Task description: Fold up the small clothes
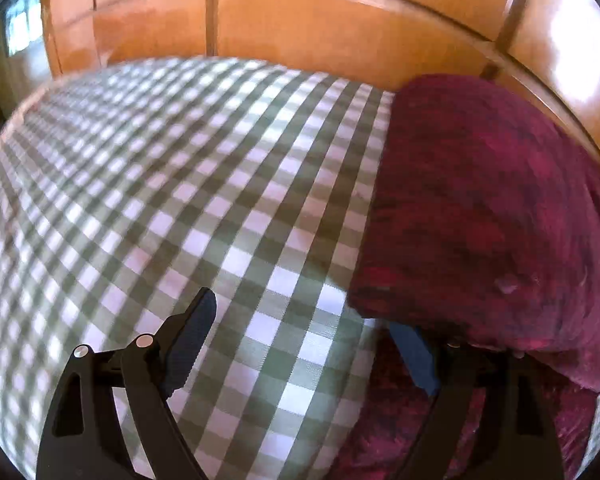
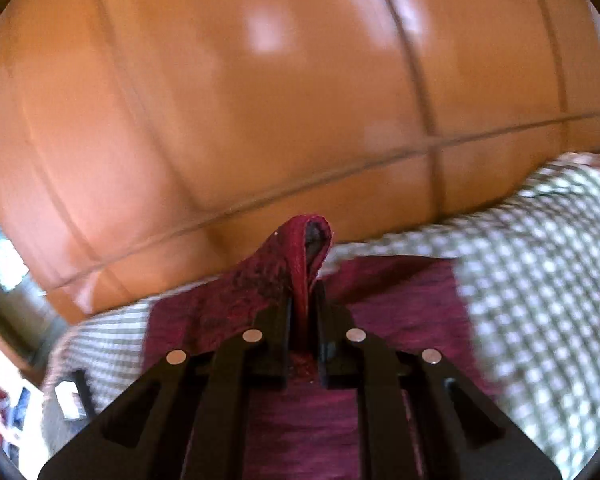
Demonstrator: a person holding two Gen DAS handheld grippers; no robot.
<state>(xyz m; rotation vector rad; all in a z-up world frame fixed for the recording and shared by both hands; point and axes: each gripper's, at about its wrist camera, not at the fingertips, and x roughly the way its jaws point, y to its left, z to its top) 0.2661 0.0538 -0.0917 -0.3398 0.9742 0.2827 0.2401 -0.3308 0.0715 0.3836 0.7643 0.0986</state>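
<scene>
One wooden panelled wall [image 1: 340, 28] of orange-brown boards stands behind everything. In front of it lies one green-and-white checked cloth [image 1: 172, 184] covering the work surface, its far edge close to the wall.

One maroon garment [image 1: 488, 208] lies on the checked cloth. In the left wrist view it occupies the right side of the cloth, its long axis running from the near edge away toward the wall; a raised flap of it hangs over the lower layer and drapes onto the right-hand finger of the left gripper [image 1: 304, 344].

Two grippers are in use. The left gripper stands wide open above the checked cloth, one finger over bare checks, the other at the garment's edge, partly hidden by the draped flap; it grasps nothing. The right gripper [image 2: 303, 304] is pinched tight on a fold of the garment, which rises between its fingers and points up toward the wall, lifted off the flat layer below.
</scene>
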